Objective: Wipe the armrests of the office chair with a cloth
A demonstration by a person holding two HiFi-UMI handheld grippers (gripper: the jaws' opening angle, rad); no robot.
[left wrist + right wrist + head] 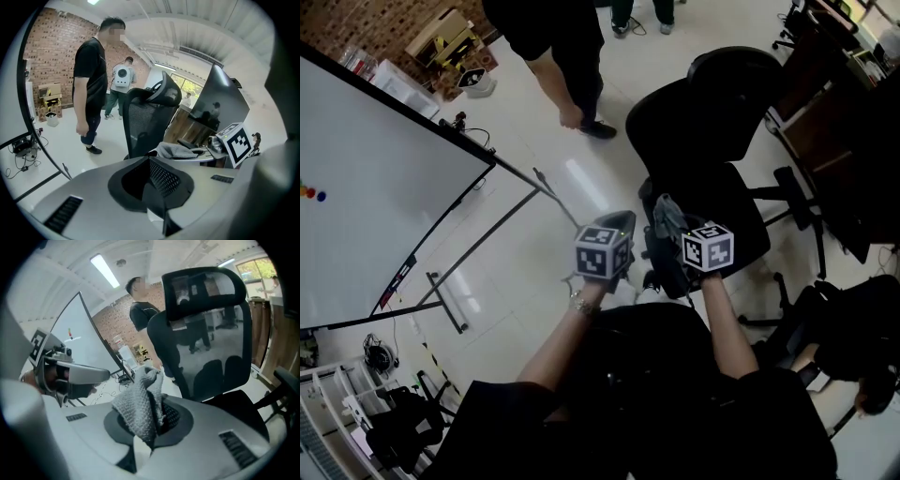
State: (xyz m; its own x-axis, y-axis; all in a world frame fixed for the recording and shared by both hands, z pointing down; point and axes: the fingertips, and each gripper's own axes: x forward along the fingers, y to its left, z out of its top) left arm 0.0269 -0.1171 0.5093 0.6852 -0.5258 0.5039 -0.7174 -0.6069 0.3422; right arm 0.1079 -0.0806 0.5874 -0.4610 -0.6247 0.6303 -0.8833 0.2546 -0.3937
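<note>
**Cloth pinched in our right gripper, beside the chair seat**

Our right gripper (pixel 146 430) has its jaws closed on a grey knitted cloth (pixel 139 404). The fabric is bunched between the pads and stands up above them in a crumpled peak. In the head view the cloth (pixel 667 217) hangs at the near edge of the black office chair (pixel 712 141), over the seat's left side. We cannot tell whether it touches the chair there.

Our left gripper (pixel 152 180) is just beside the right one. Its jaws are brought together with nothing between them, and its tips point towards the floor (pixel 534 244) next to the seat.

The chair faces us with its mesh back and headrest upright. One armrest (pixel 797 197) sticks out on the far side of the seat, well apart from both grippers.

A large whiteboard (pixel 375 169) on a stand leans at our left. A person in dark clothes (pixel 562 47) stands on the pale floor beyond the chair
</note>
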